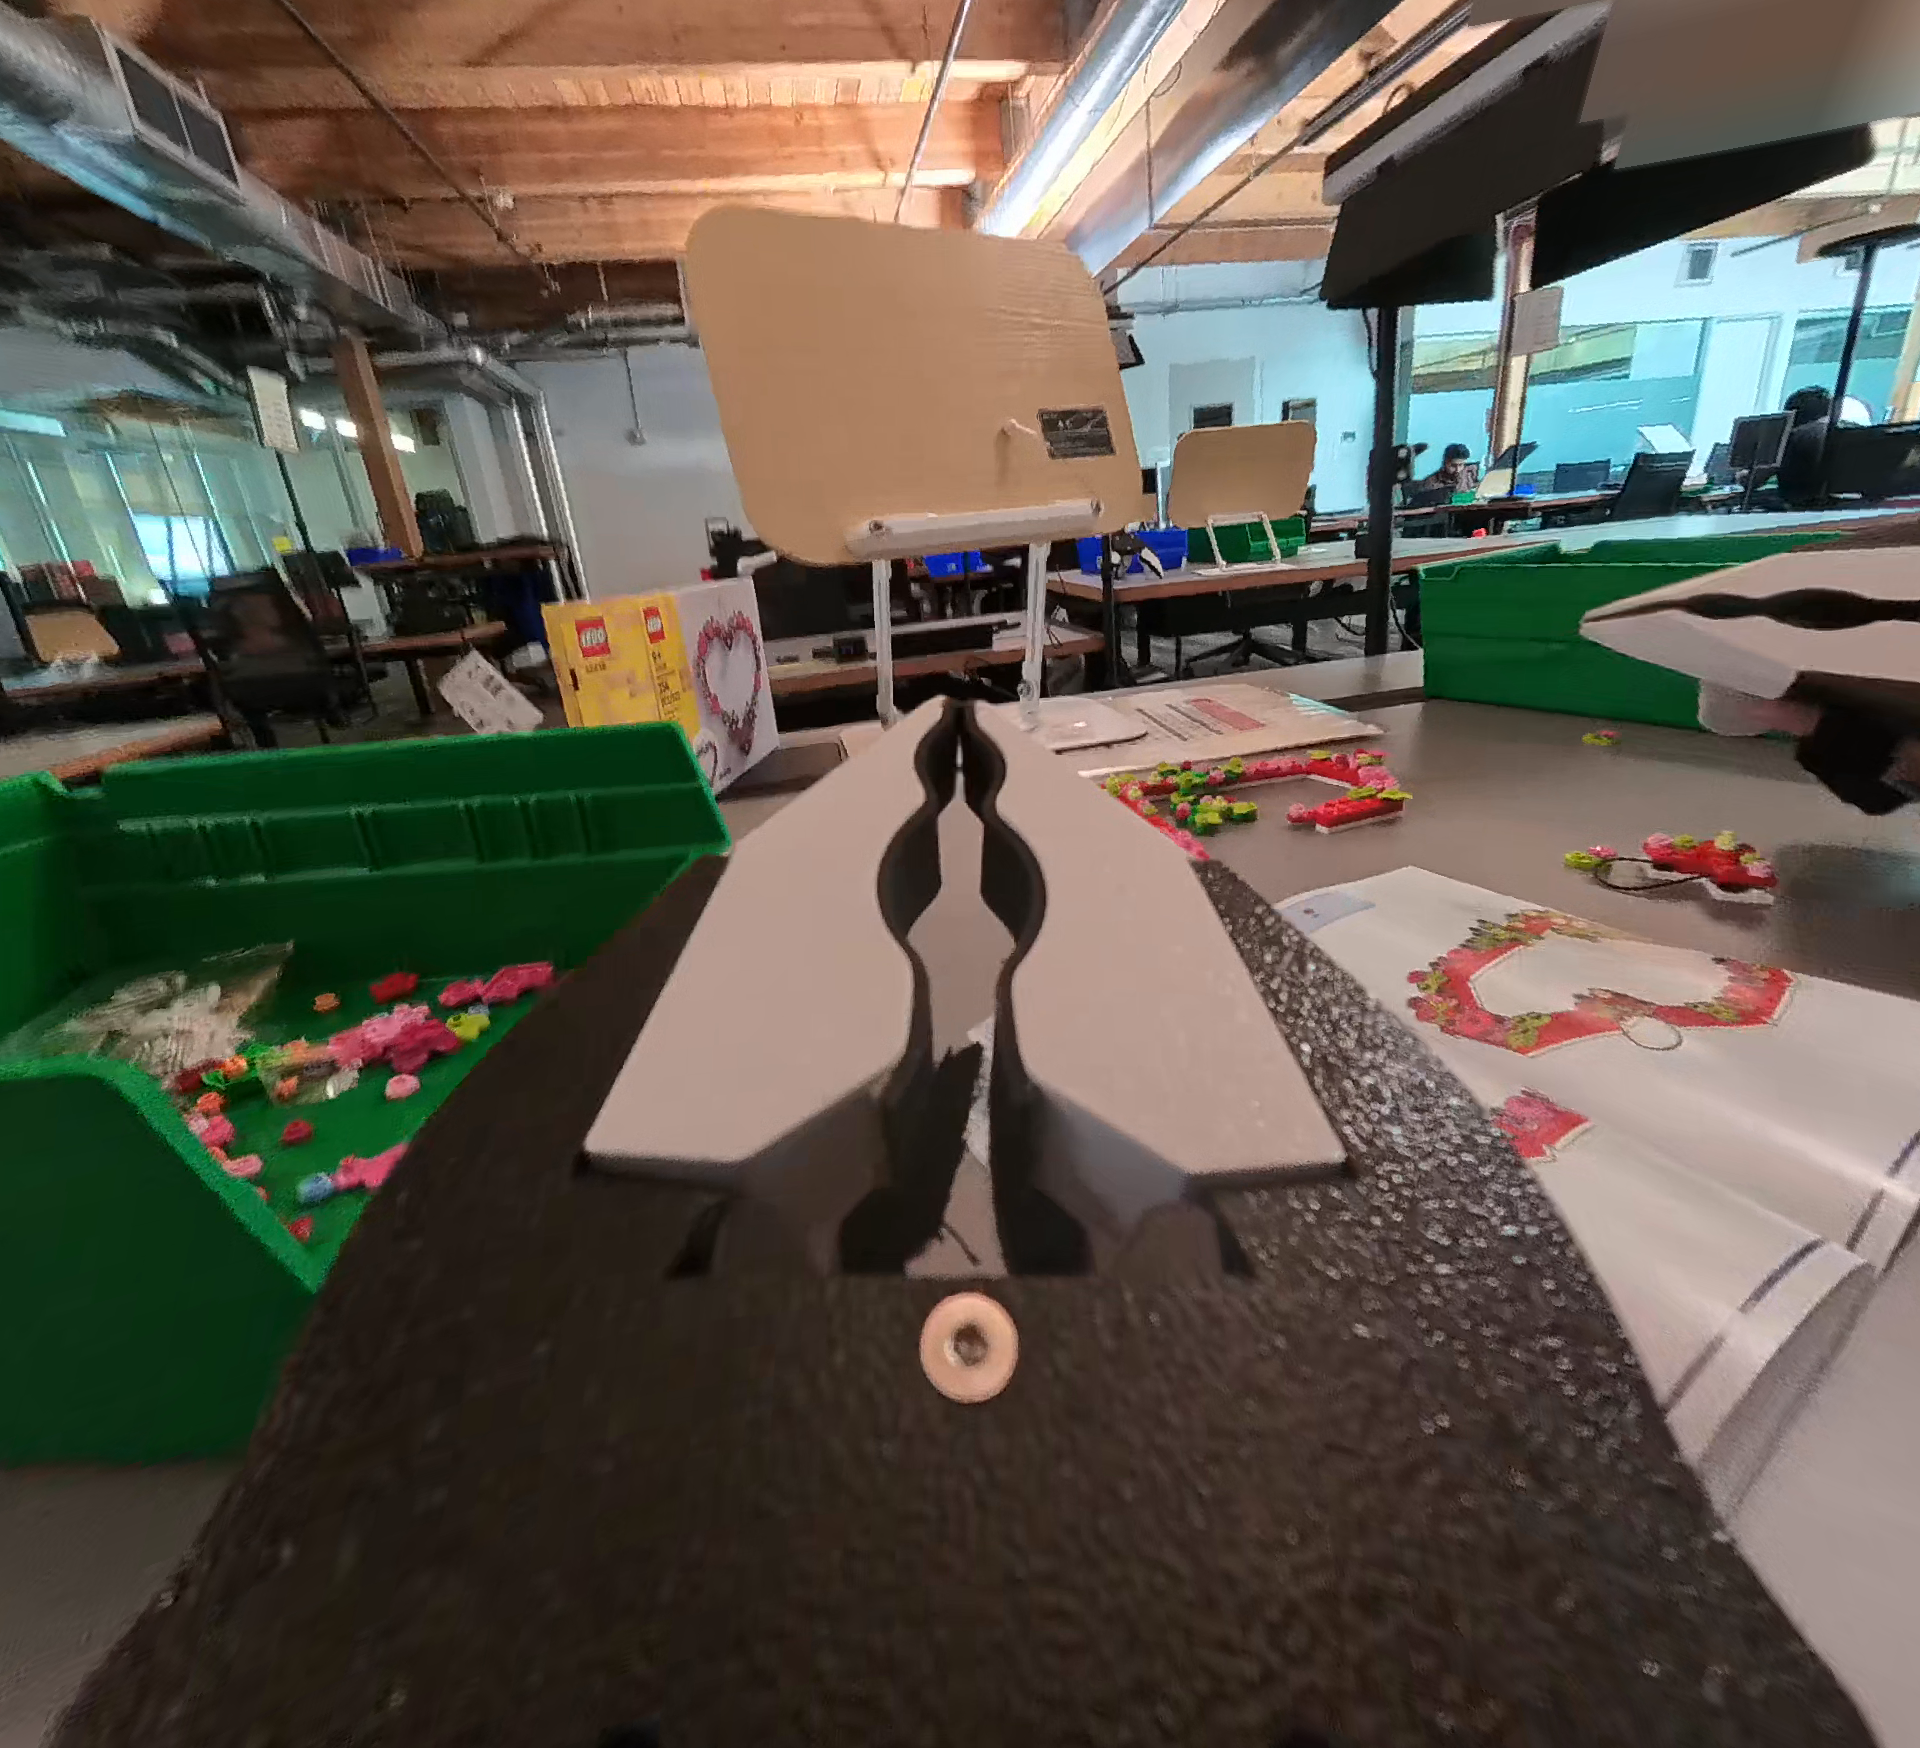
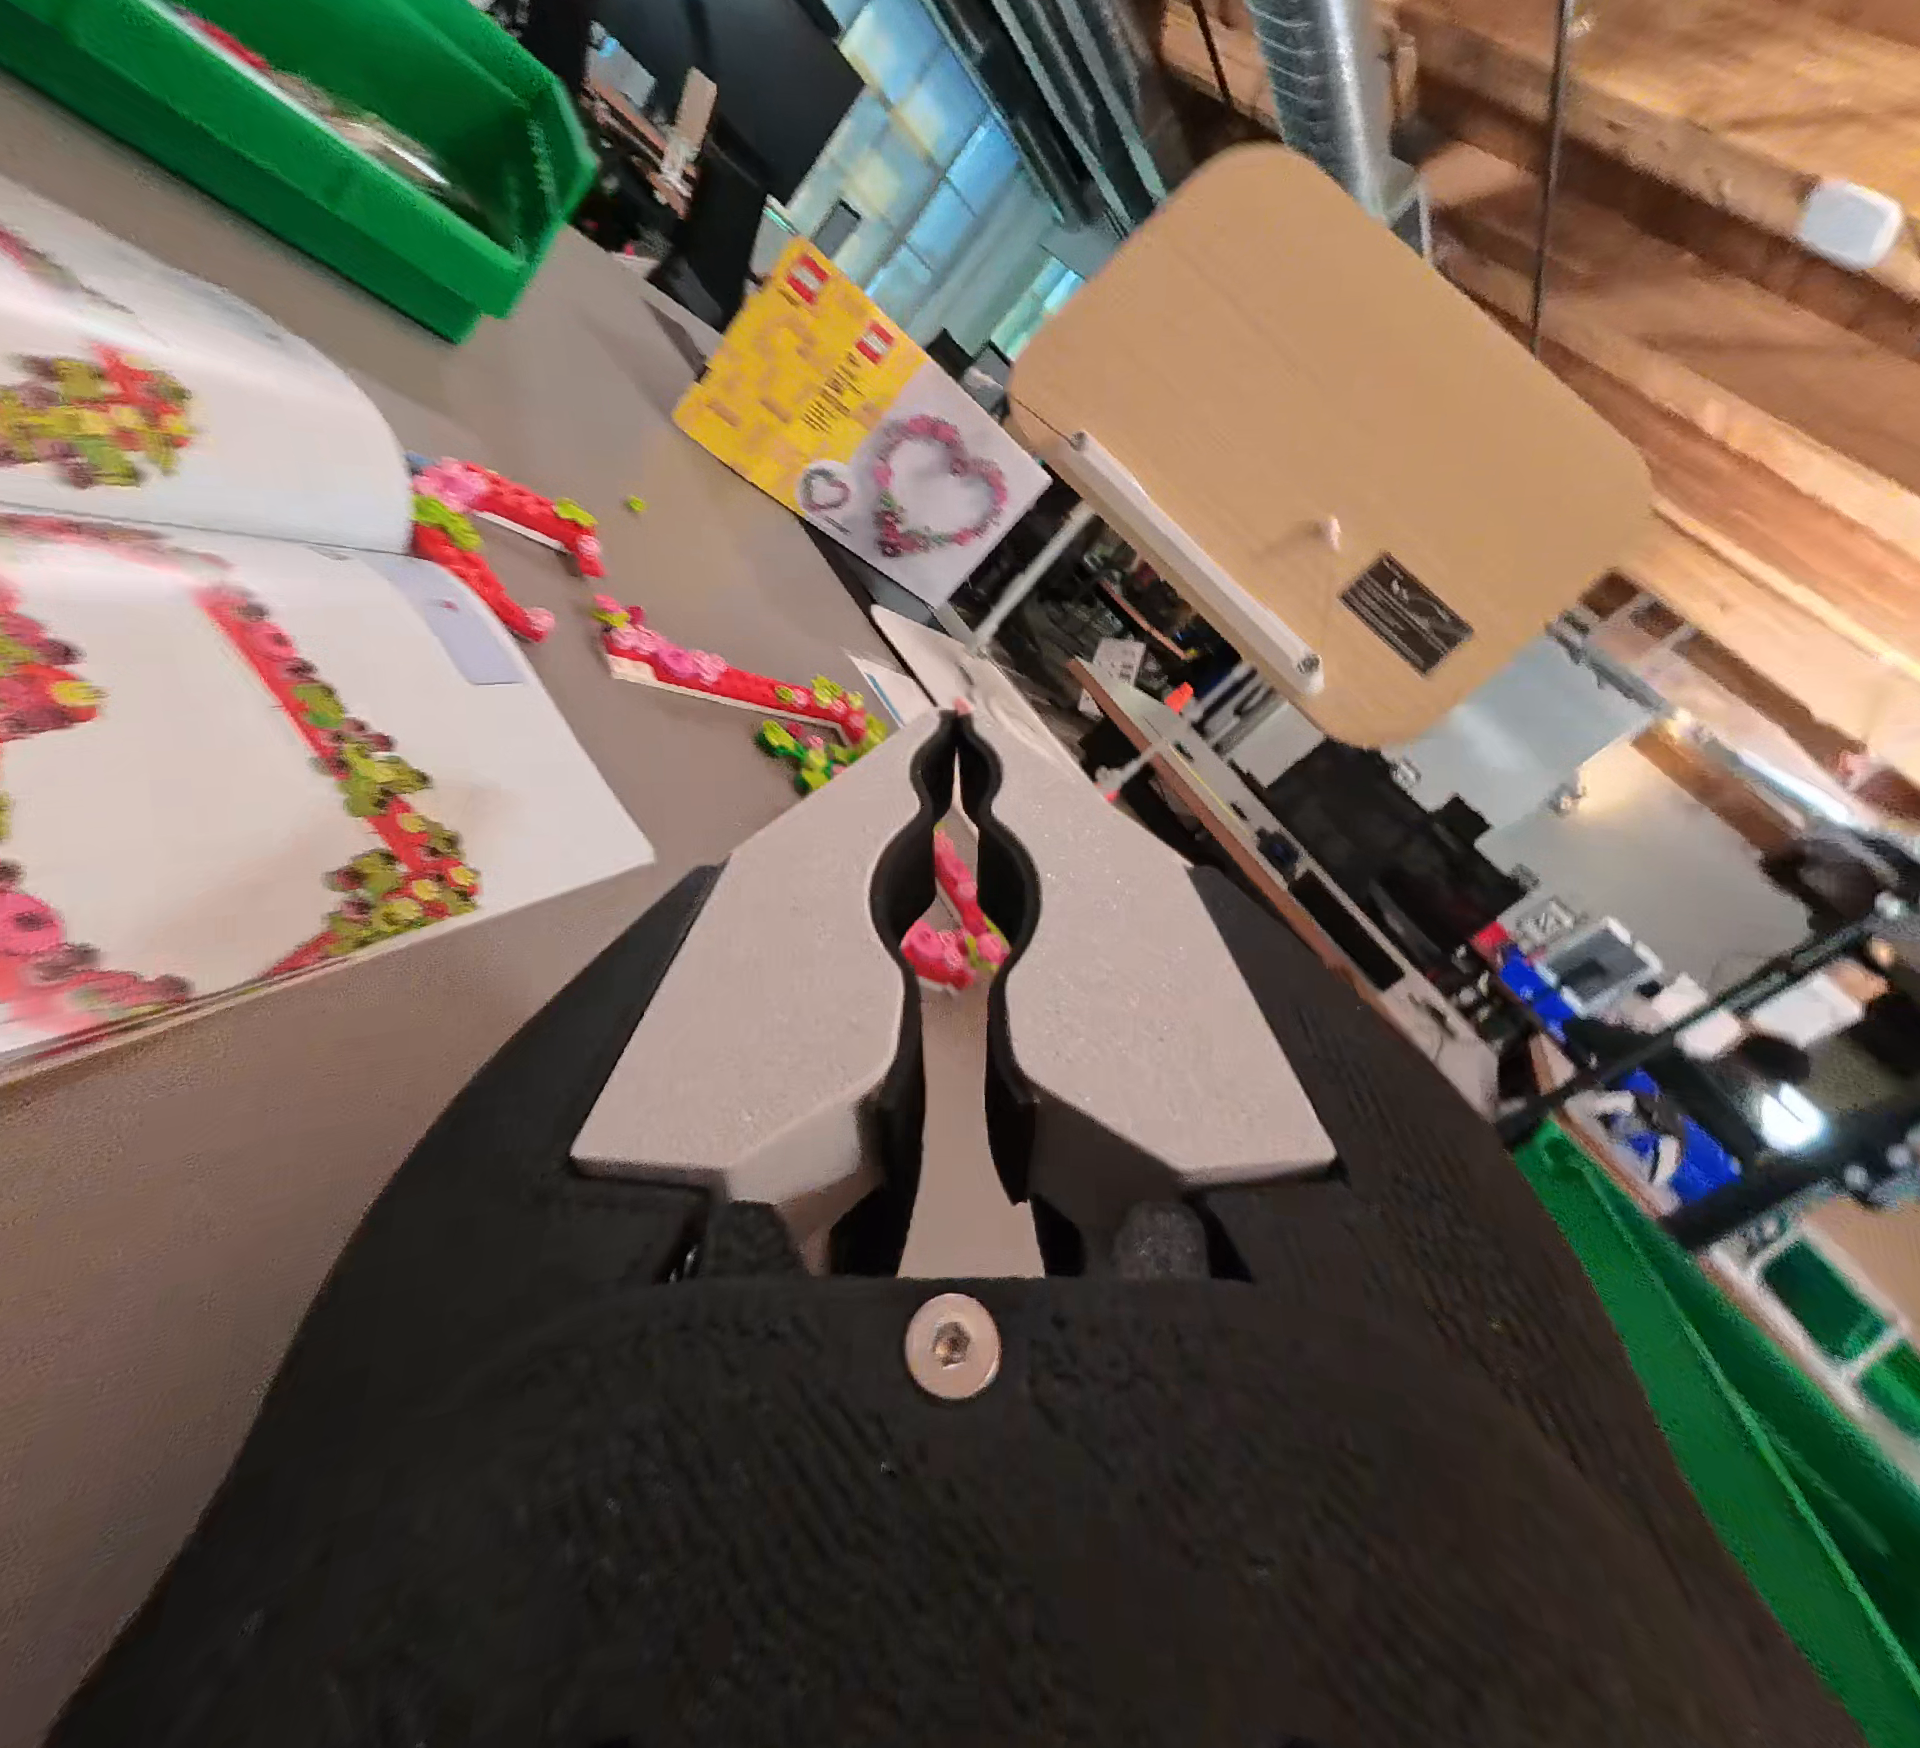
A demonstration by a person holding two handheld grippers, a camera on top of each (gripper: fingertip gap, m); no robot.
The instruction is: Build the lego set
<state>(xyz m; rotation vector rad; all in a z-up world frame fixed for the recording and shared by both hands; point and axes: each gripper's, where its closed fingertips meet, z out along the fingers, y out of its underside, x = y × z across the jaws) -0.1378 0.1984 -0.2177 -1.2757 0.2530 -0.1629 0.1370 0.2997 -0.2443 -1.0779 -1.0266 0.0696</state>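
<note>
My left gripper (image 1: pixel 956 713) is shut and looks empty, held above the grey table (image 1: pixel 1507 763). Part-built red heart sections with pink and green flowers lie beyond it (image 1: pixel 1252 789), and a smaller section (image 1: pixel 1704 862) lies to the right. My right gripper (image 2: pixel 956 724) is shut, tilted, above the table; a tiny pink speck shows at its tips and I cannot tell if it is a held piece. It also shows in the left wrist view (image 1: pixel 1600 630). Red sections (image 2: pixel 727 672) lie ahead of it, and one (image 2: pixel 951 935) shows through the finger gap. An open instruction booklet (image 1: pixel 1579 1075) (image 2: pixel 260 763) lies nearby.
A green bin (image 1: pixel 395 825) at the left holds several loose pink and red pieces and a clear bag. Another green bin (image 1: pixel 1507 628) stands at the back right. A yellow set box (image 1: pixel 649 659) and a tan book stand (image 1: pixel 904 389) stand at the table's far edge. The tips of one gripper are about 30 centimetres away from the tips of the other.
</note>
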